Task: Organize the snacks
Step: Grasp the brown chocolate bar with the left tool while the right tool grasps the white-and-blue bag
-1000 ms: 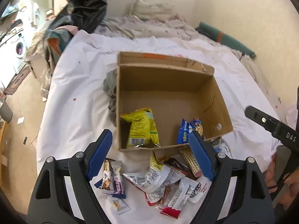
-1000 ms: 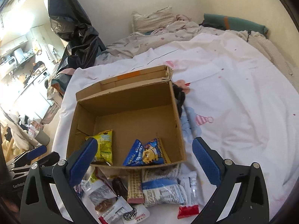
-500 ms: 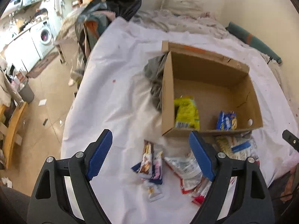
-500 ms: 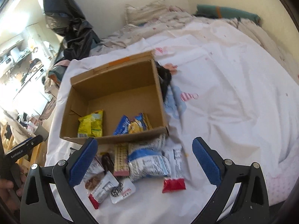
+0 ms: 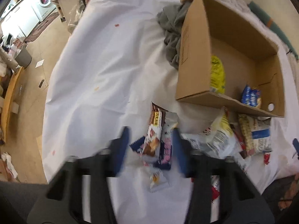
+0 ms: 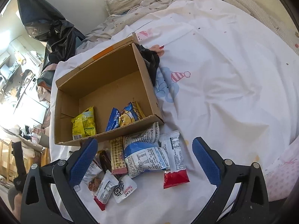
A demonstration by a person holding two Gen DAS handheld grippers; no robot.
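The left gripper (image 5: pixel 150 145) is now closing its half-open fingers around the brown-and-white snack bars (image 5: pixel 156 130) lying between them on the bed, near the brown cardboard box (image 5: pixel 194 59), so a pickup is beginning, while the right gripper (image 6: pixel 144 160) is waiting wide open.

- My left tool (image 5: pixel 151 145) is blurred, its blue pads apart, low over the white bed sheet (image 5: pixel 104 71).
- Between the pads lie a brown bar (image 5: pixel 154 130) and a grey-pink bar (image 5: pixel 168 140), side by side, over a dark blue packet (image 5: pixel 137 144).
- A small white packet (image 5: pixel 158 181) lies just nearer to me.
- Right of them lies a heap: a white-yellow bag (image 5: pixel 218 140), a cracker pack (image 5: pixel 244 130) and a white-blue bag (image 5: pixel 261 136).
- The open box (image 5: pixel 194 56) stands beyond, holding a yellow bag (image 5: pixel 216 74) and a blue bag (image 5: pixel 251 97).
- A grey cloth (image 5: pixel 172 26) is bunched against its left wall.
- A washing machine (image 5: pixel 44 0) stands far left.
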